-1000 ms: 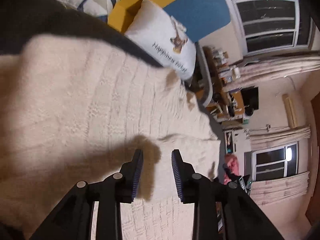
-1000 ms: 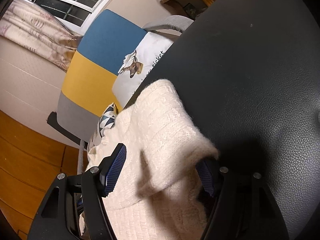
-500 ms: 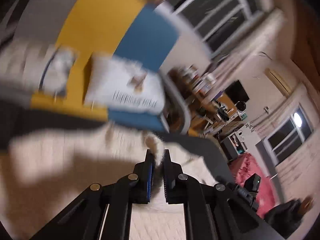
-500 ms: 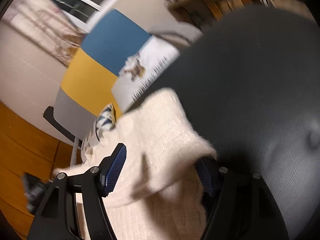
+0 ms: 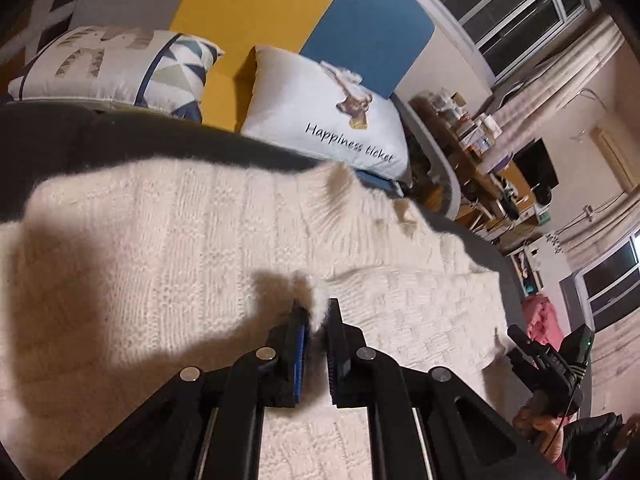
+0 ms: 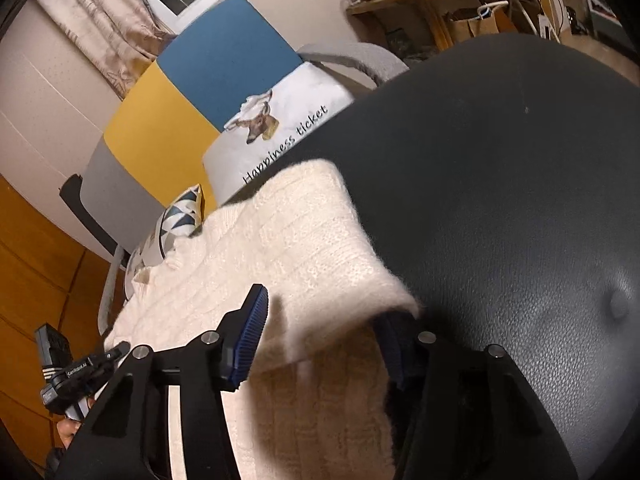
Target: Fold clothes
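Since a second ago my left gripper (image 5: 315, 318) has clamped a tuft of the cream sweater (image 5: 168, 240) lying on the black seat (image 6: 500, 168), right gripper (image 6: 324, 344) wide apart around a fold, and that skimpy pinch could slip when lifted.

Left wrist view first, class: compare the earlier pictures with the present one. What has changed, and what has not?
The left hand-held gripper, open a second ago, has shut on a tuft of the cream sweater. The right hand-held gripper stays open astride the sweater's folded edge; the pillows and dark seat are unmoved.
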A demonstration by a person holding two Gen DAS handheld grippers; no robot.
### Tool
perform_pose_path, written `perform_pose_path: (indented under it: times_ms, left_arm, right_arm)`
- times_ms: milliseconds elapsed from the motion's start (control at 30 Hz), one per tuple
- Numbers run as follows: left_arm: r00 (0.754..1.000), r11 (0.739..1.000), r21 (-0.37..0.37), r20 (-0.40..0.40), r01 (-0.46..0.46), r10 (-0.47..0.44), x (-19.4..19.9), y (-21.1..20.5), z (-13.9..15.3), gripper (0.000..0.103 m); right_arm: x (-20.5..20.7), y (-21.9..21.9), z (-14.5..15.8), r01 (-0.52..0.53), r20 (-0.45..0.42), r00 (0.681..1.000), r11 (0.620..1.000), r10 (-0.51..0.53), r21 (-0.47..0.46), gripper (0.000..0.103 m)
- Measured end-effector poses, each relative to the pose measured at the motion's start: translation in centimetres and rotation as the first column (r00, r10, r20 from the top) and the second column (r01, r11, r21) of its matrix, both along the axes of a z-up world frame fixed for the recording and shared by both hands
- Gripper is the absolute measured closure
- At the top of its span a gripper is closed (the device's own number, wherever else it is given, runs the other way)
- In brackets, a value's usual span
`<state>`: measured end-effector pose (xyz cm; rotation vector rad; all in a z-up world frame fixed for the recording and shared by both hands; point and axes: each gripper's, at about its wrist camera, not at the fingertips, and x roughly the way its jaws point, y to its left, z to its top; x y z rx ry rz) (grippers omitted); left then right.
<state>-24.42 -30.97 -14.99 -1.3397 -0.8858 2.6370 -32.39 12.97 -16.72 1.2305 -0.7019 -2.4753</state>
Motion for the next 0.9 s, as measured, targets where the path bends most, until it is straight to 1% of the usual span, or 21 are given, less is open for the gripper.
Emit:
perform_pose_path:
  times_ms: [33,100,133,200,300,400,433,500,533,567,600,633,700,767,800,867,900]
  left_arm:
    - [1.0,1.0,-0.011,0.0,0.0,0.0,0.0,0.2,0.2,0.094]
    - [0.999,0.999,-0.052,0.051,0.014,-0.011,-0.7,0.5,-0.4,0.093]
    - [0.998,0.999,-0.051,0.058,0.015,-0.012,-0.5,0.4,-0.2,0.09]
    - [0.998,0.999,-0.046,0.069,0.019,-0.016,-0.2,0.1,0.2,0.088]
    - [0.998,0.998,-0.029,0.038,0.056,-0.055,-1.2,0.7,2.2,0.089]
    - [0.996,0.996,-0.012,0.007,0.093,-0.093,-2.1,1.3,4.3,0.089]
    - [0.994,0.994,-0.007,-0.003,0.105,-0.106,-2.4,1.5,5.0,0.085]
    - [0.991,0.991,0.003,-0.024,0.131,-0.13,-3.1,1.9,6.3,0.081]
    - [0.989,0.99,0.008,-0.035,0.143,-0.143,-3.4,2.1,7.0,0.08]
    - [0.987,0.988,0.012,-0.046,0.156,-0.155,-3.7,2.3,7.7,0.079]
    - [0.984,0.985,0.018,-0.055,0.172,-0.171,-4.1,2.7,8.3,0.078]
    - [0.975,0.975,0.034,-0.05,0.218,-0.217,-5.8,4.6,8.4,0.077]
    - [0.944,0.942,0.061,-0.016,0.33,-0.329,-10.1,9.3,8.0,0.077]
    - [0.907,0.906,0.041,0.001,0.422,-0.422,-13.2,13.7,7.7,0.077]
    - [0.885,0.885,0.032,0.011,0.465,-0.465,-14.7,15.9,7.4,0.077]
    - [0.849,0.85,0.029,0.043,0.526,-0.527,-17.5,19.4,6.6,0.077]
    - [0.833,0.835,0.029,0.058,0.55,-0.551,-18.6,20.7,6.1,0.077]
  right_arm:
    - [0.1,-0.1,0.2,0.003,-0.011,1.0,1.0,-0.004,-0.009,0.048]
    - [0.0,-0.1,0.3,-0.014,-0.007,1.0,1.0,0.014,-0.024,0.048]
    - [-0.2,-0.1,-0.2,-0.016,0.024,1.0,1.0,0.016,-0.027,0.048]
    - [-0.1,1.2,-0.8,-0.003,0.05,0.999,0.993,0.009,-0.119,0.048]
    - [1.2,3.4,-0.2,-0.008,0.047,0.999,0.97,0.02,-0.242,0.048]
    - [3.3,5.1,1.0,-0.015,0.023,1.0,0.981,0.02,-0.192,0.047]
    - [4.1,5.5,1.4,-0.034,0.01,0.999,0.986,0.036,-0.162,0.047]
    - [5.0,6.4,1.3,-0.071,0.009,0.997,0.968,0.076,-0.24,0.047]
    - [5.4,6.9,1.1,-0.076,0.009,0.997,0.951,0.083,-0.299,0.045]
    - [5.6,7.3,1.1,-0.068,0.011,0.997,0.938,0.076,-0.341,0.037]
    - [5.6,7.5,1.3,-0.06,0.001,0.998,0.927,0.065,-0.369,0.034]
    - [5.4,7.4,1.4,-0.059,-0.006,0.998,0.914,0.062,-0.4,0.034]
    - [4.8,6.7,1.2,-0.075,-0.005,0.997,0.873,0.082,-0.481,0.034]
    - [4.0,6.2,1.0,-0.072,-0.004,0.997,0.855,0.081,-0.514,0.033]
    - [3.4,6.0,0.7,-0.063,0.01,0.997,0.855,0.079,-0.515,0.029]
    - [2.4,5.8,-0.2,-0.018,0.074,0.995,0.86,0.065,-0.51,0.029]
    - [2.0,5.9,-0.7,-0.009,0.081,0.995,0.842,0.063,-0.539,0.029]
